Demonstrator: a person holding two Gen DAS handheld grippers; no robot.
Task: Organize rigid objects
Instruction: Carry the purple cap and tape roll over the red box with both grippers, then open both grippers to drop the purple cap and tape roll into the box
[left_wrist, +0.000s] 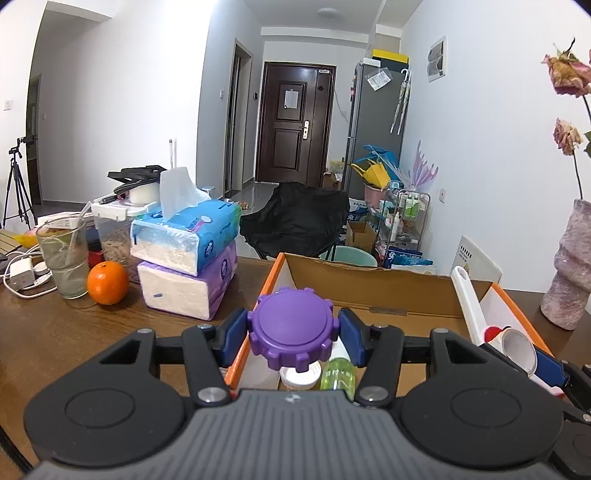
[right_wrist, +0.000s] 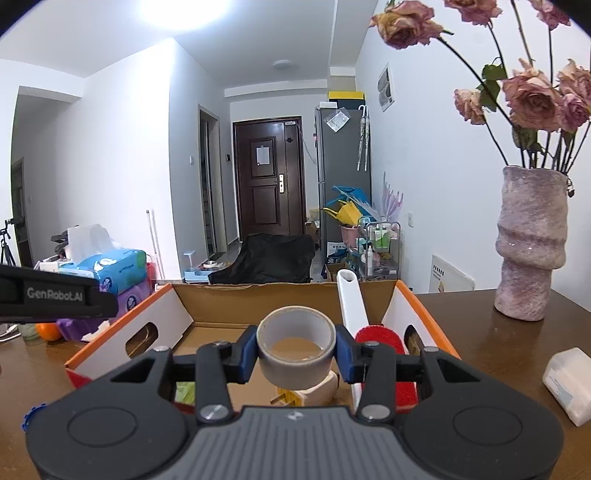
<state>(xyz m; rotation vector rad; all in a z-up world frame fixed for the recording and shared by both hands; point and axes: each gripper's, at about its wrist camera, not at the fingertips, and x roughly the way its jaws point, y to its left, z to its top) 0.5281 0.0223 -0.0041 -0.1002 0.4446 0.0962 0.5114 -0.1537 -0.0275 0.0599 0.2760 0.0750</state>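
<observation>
Now I am carrying a purple lid in my left tool, my right tool gripping tape; releasing early, either risks missing the box just ahead.

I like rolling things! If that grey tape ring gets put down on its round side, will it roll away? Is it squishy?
It would probably roll on its curved side: the tape roll is a round hoop. Set flat on its open end it should stay put. It looks stiff, not squishy, since the right gripper squeezes both sides and the ring keeps its shape. Being hollow, it is likely light.
</observation>
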